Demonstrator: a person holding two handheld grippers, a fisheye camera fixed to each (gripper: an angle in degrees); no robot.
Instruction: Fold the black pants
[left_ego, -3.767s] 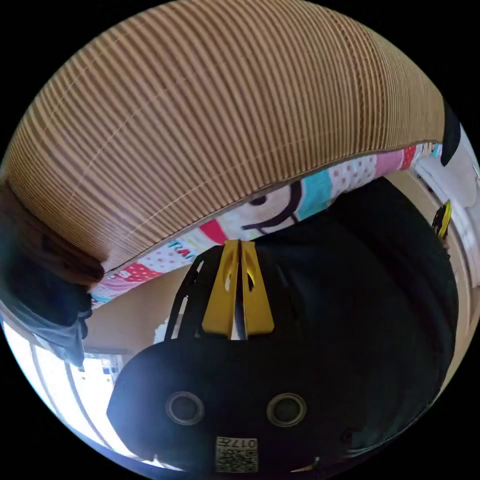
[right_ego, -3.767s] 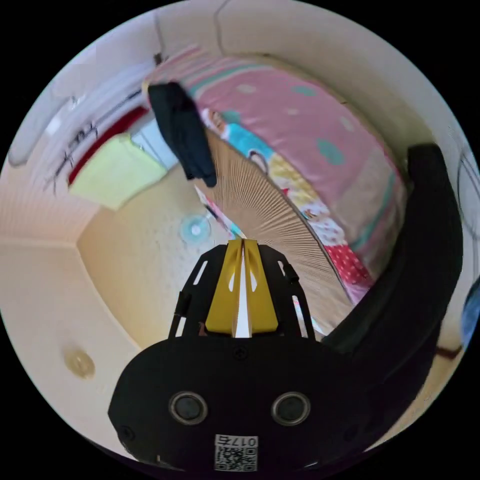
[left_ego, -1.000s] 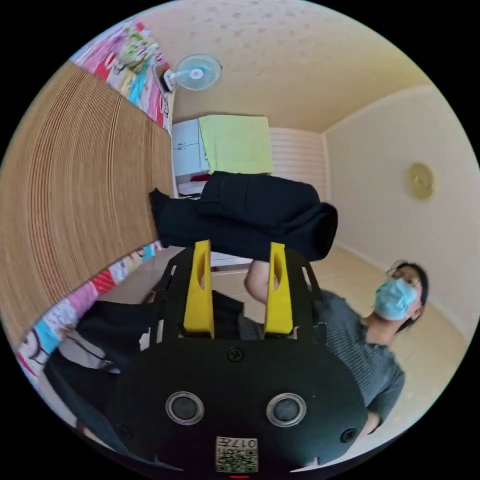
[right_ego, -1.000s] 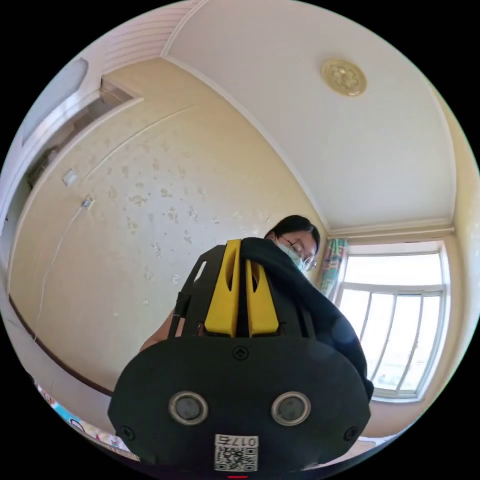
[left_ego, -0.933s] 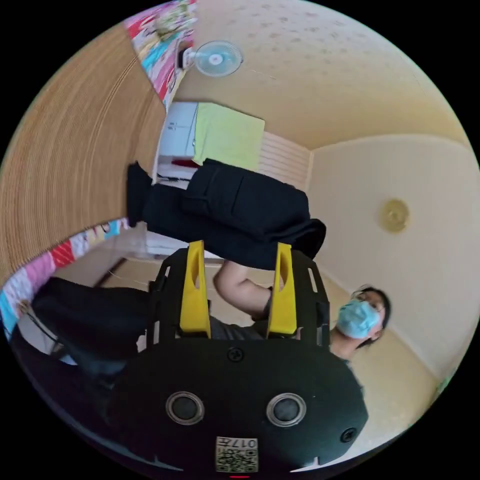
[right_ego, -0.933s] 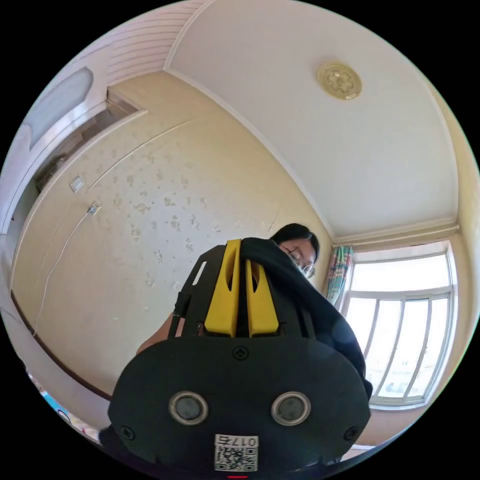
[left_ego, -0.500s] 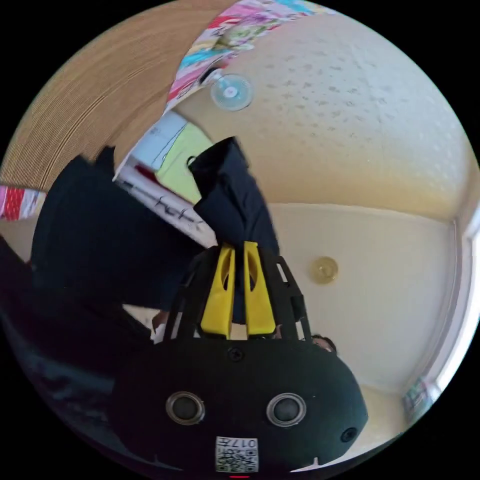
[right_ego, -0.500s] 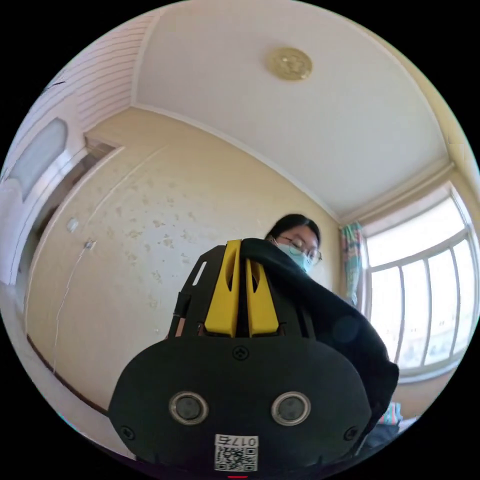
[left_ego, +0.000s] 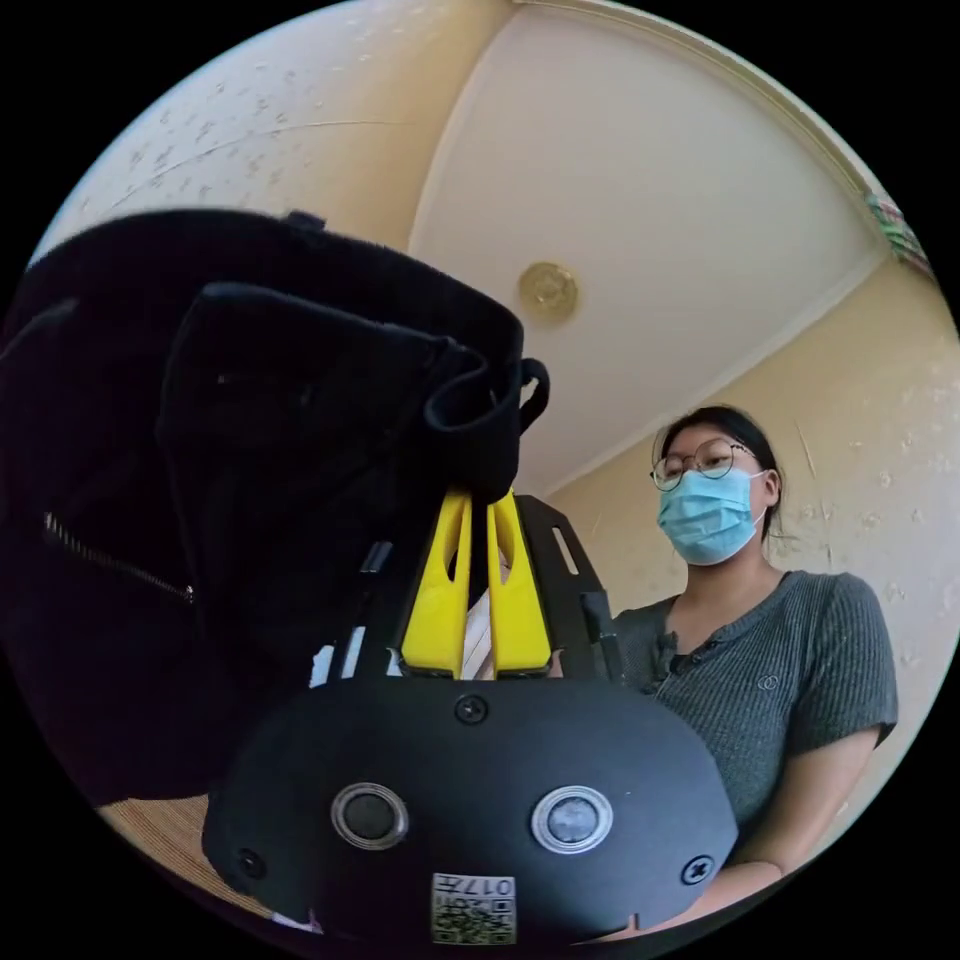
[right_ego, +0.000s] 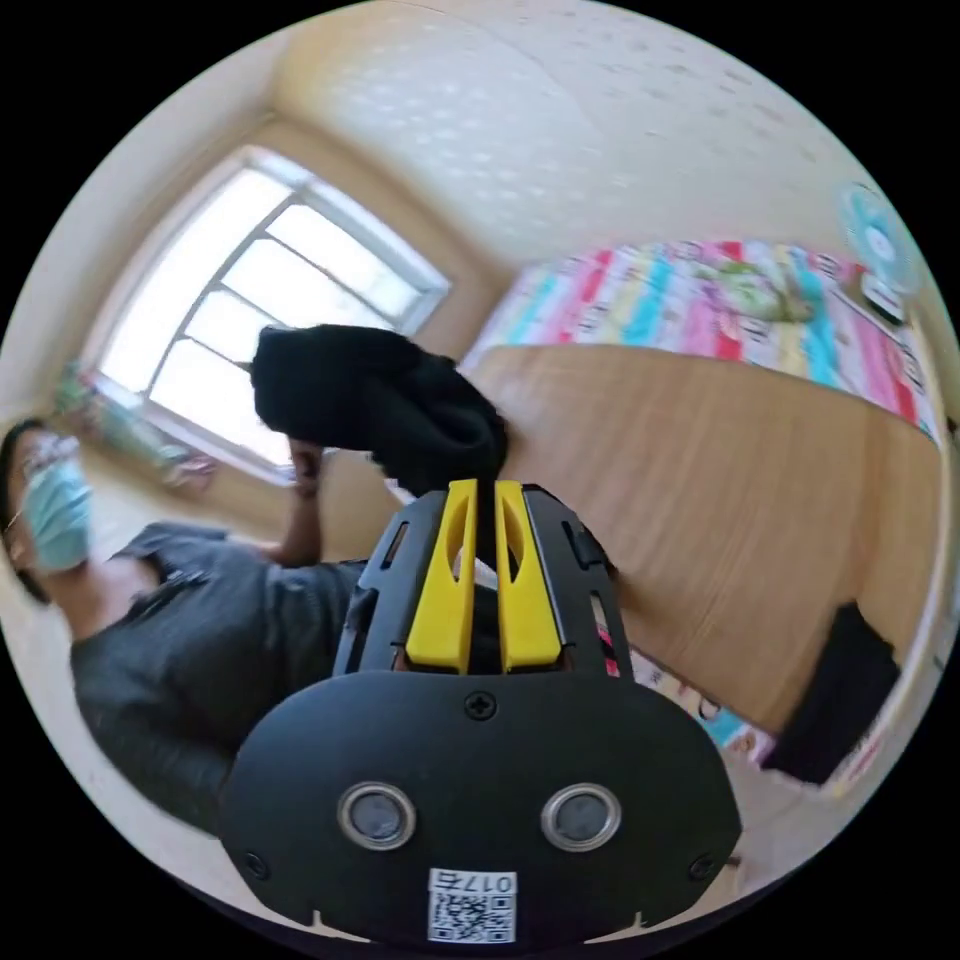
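The black pants (left_ego: 250, 450) hang bunched in the air, with the waistband, a belt loop and a zipper showing in the left gripper view. My left gripper (left_ego: 480, 497) is shut on the waistband edge, its yellow jaws nearly touching. In the right gripper view, a rolled bunch of the black pants (right_ego: 375, 400) rises just beyond my right gripper (right_ego: 478, 490), which is shut on the cloth. The rest of the pants is hidden behind both gripper bodies.
A person in a grey top (left_ego: 760, 660) stands close behind the grippers. A woven mat (right_ego: 750, 480) covers a bed with a colourful sheet (right_ego: 700, 290). Another dark garment (right_ego: 835, 690) lies at the mat's edge. A window (right_ego: 270, 300) is behind.
My left gripper, open a second ago, has shut on the pants' waistband. Both cameras have swung round; the right one now faces the bed instead of the ceiling, still holding the cloth.
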